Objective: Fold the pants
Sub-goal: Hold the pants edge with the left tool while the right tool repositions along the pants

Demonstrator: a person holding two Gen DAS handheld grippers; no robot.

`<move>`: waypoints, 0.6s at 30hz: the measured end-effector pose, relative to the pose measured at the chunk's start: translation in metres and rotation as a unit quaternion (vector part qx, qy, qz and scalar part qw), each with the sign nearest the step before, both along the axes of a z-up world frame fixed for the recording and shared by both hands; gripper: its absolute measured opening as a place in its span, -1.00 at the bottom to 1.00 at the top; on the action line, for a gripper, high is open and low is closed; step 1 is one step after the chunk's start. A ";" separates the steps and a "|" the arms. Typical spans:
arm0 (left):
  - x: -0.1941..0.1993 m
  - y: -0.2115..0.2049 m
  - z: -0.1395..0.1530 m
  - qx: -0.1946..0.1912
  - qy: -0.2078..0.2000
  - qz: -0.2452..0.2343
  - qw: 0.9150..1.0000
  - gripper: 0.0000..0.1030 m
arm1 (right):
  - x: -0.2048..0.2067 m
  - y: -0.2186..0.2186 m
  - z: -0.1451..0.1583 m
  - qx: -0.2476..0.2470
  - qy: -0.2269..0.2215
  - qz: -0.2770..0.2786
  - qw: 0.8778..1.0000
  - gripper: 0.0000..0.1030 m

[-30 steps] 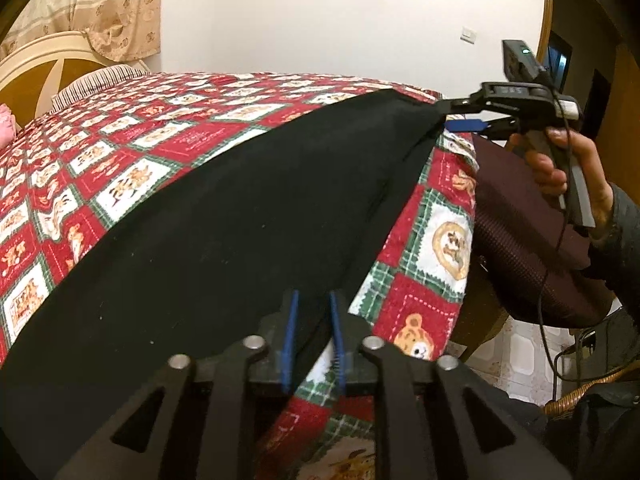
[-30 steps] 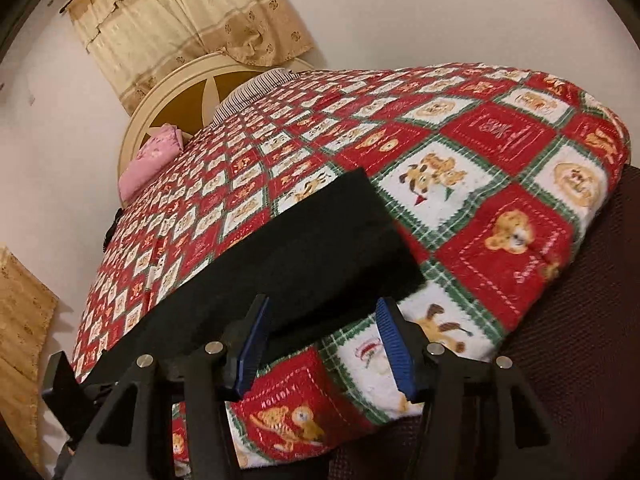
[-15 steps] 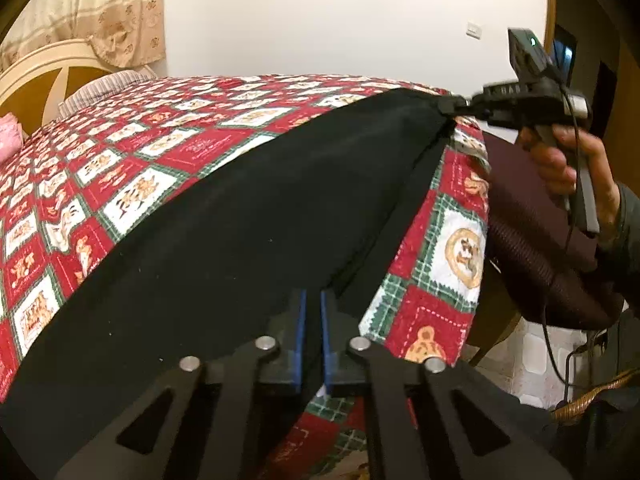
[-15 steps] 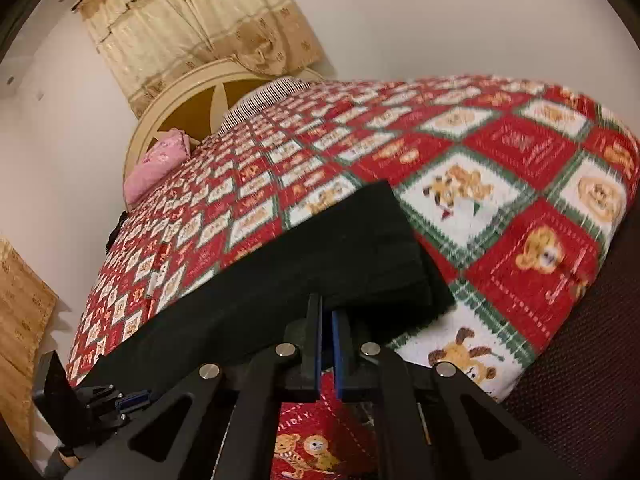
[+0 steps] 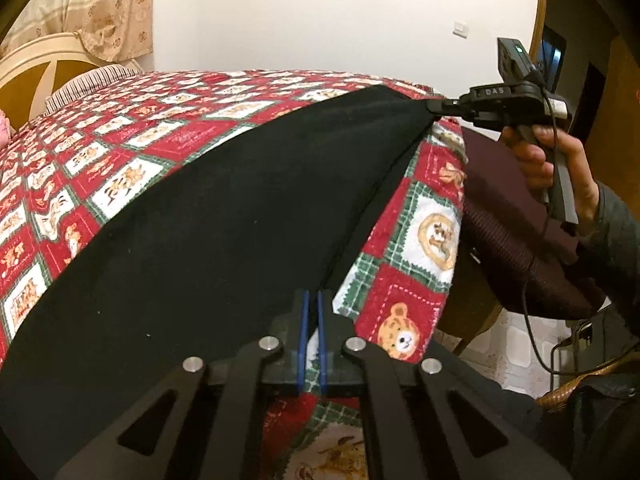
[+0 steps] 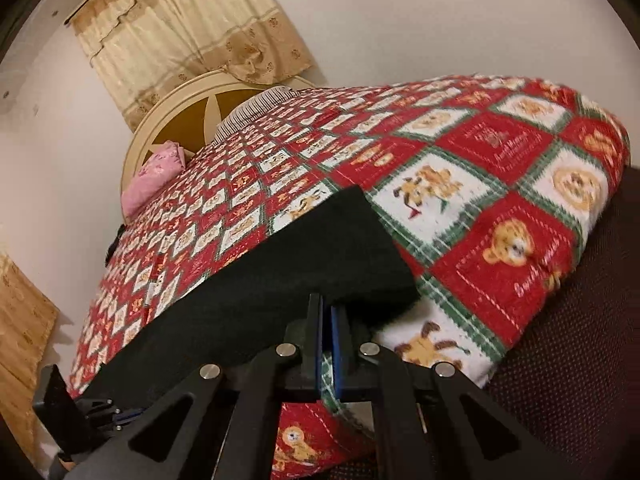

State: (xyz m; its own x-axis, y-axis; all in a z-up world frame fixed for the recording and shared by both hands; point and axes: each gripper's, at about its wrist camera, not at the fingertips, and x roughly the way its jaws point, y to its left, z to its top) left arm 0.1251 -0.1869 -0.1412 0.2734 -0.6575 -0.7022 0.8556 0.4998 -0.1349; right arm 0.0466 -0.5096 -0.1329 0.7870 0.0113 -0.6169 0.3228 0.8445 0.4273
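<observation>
Black pants (image 5: 240, 220) lie spread along the near edge of a bed covered by a red and green bear-print quilt (image 5: 120, 152). My left gripper (image 5: 311, 300) is shut on the pants' near edge, blue pads pressed together. At the far right end my right gripper (image 5: 436, 106), held by a hand (image 5: 552, 160), pinches the other corner. In the right wrist view the right gripper (image 6: 328, 304) is shut on the hem of the pants (image 6: 300, 272), which is raised slightly off the quilt (image 6: 500, 208). The left gripper (image 6: 100, 412) shows dimly at the lower left.
A dark maroon cushioned seat (image 5: 512, 240) stands against the bed's right side, with a wicker basket (image 5: 580, 384) below it. A cream headboard (image 6: 180, 120), striped pillow (image 6: 256, 108) and pink pillow (image 6: 152, 176) are at the bed's far end, under a curtain (image 6: 192, 28).
Both grippers went from open to shut on the pants' near edge. The right gripper's end of the fabric has lifted a little off the quilt.
</observation>
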 end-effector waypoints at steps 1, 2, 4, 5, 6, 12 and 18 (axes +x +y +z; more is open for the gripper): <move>0.000 0.001 0.003 -0.005 0.000 0.000 1.000 -0.91 | -0.003 0.001 0.005 -0.002 -0.007 0.001 1.000 -0.95; 0.000 0.002 0.005 -0.008 -0.001 0.000 1.000 -0.91 | -0.006 0.002 0.009 -0.005 -0.014 0.003 1.000 -0.95; 0.000 0.001 0.007 -0.010 -0.002 -0.001 1.000 -0.91 | -0.010 0.005 0.020 -0.015 -0.026 0.006 1.000 -0.95; 0.001 0.000 0.006 -0.010 -0.001 -0.001 1.000 -0.91 | -0.010 0.005 0.022 -0.018 -0.025 0.007 0.999 -0.95; 0.001 -0.001 0.004 -0.008 0.002 -0.002 1.000 -0.91 | -0.009 0.004 0.020 -0.018 -0.022 0.007 1.000 -0.95; -0.006 -0.001 -0.003 0.005 0.013 -0.022 1.000 -0.91 | 0.001 -0.013 -0.016 0.001 0.027 -0.010 1.000 -0.95; -0.004 0.010 0.013 -0.021 0.000 -0.007 1.000 -0.91 | -0.014 -0.012 -0.001 -0.033 0.025 -0.031 0.999 -0.58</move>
State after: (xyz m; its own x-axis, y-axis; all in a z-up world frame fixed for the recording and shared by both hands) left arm 0.1212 -0.1772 -0.1280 0.2646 -0.6899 -0.6738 0.8620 0.4825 -0.1554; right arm 0.0325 -0.5213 -0.1337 0.7536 -0.0791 -0.6526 0.3950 0.8481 0.3533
